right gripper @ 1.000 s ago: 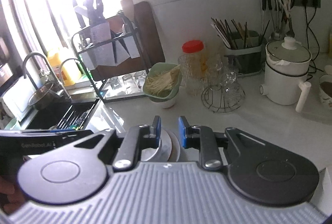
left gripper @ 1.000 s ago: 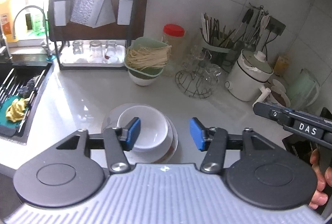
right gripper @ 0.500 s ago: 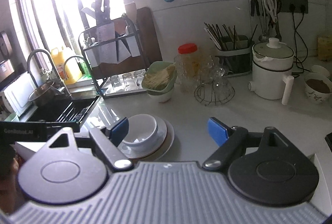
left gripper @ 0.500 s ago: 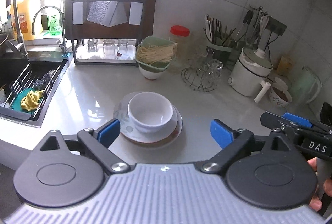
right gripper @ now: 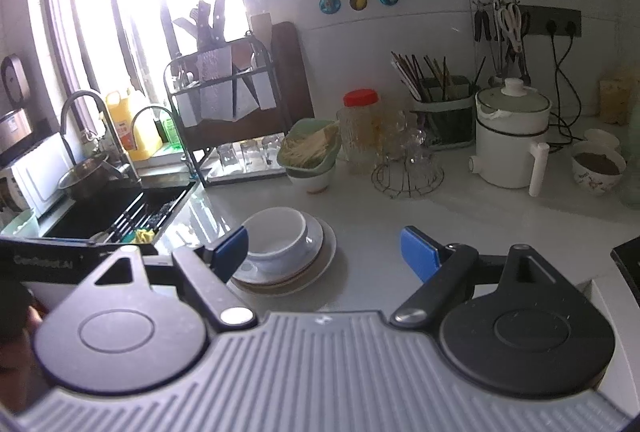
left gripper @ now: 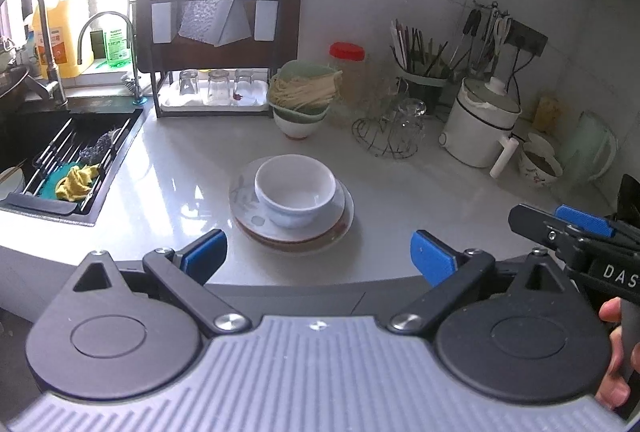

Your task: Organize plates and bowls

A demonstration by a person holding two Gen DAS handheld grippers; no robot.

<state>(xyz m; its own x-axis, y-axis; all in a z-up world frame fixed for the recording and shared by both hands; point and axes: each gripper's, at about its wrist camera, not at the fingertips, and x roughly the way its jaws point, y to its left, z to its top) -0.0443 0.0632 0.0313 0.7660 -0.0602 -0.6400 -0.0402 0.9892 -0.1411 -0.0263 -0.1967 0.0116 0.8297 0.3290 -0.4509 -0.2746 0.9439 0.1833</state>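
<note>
A white bowl (left gripper: 295, 192) sits upright on a small stack of plates (left gripper: 345, 220) in the middle of the grey counter (left gripper: 420, 200). My left gripper (left gripper: 319, 257) hovers at the counter's near edge, short of the stack, open wide with nothing between its blue pads. The right wrist view shows the same bowl (right gripper: 278, 232) and plates (right gripper: 320, 244) just beyond my right gripper (right gripper: 325, 251), which is also open and empty. Its left pad (right gripper: 230, 248) overlaps the bowl's near side in the picture, apart from it. The right gripper (left gripper: 560, 223) also shows at the left wrist view's right edge.
A sink (left gripper: 60, 160) with a rack and a yellow cloth lies left. Behind the stack stand a dish rack (left gripper: 216, 72) with glasses, a green bowl of noodles (left gripper: 302, 92), a red-lidded jar (left gripper: 347, 72), a wire glass holder (left gripper: 390, 132) and a white electric pot (left gripper: 480, 124).
Both grippers have opened wide and drawn back toward the counter's near edge. The bowl stays on the plates, now farther from the pads.
</note>
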